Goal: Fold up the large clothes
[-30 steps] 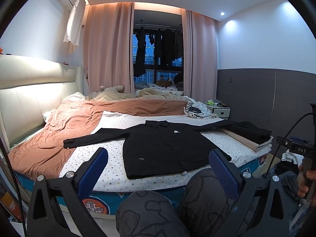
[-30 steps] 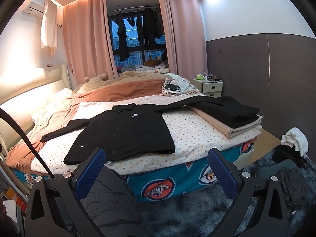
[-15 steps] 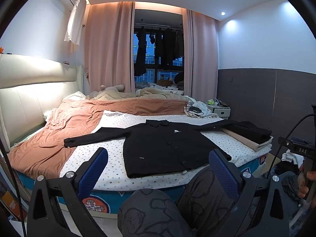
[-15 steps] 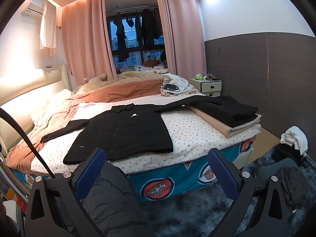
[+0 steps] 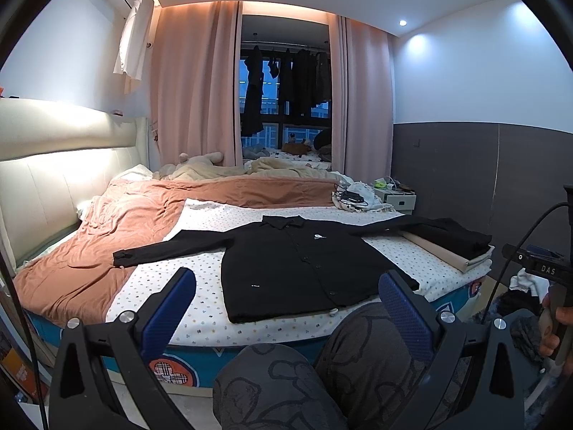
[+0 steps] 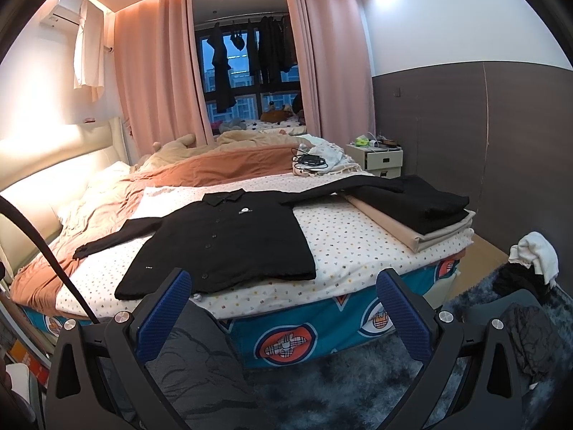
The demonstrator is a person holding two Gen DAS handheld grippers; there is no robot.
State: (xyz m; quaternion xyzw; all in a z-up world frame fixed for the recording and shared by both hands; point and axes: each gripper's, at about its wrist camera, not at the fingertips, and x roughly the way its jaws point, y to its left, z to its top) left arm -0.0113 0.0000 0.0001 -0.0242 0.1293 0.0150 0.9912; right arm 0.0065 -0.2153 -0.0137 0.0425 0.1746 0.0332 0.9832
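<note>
My left hand-held gripper (image 5: 286, 308) hangs spread and empty short of the bed (image 5: 250, 333), and my right hand-held gripper (image 6: 286, 304) is spread and empty too. The shirt (image 5: 297, 268) lies flat, buttoned side up, on the dotted sheet (image 5: 161, 286), one sleeve reaching onto the orange duvet (image 5: 89, 251), the other draped over a stack (image 6: 412, 211) of folded clothes at the bed's right edge. Only the left view shows my right hand (image 5: 557, 326) gripping its handle. Only the right view shows the rug (image 6: 340, 387) and a clothes heap (image 6: 530, 268) on the floor. My knee (image 5: 272, 387) sits between the left fingers, blocking the bed's near edge.
</note>
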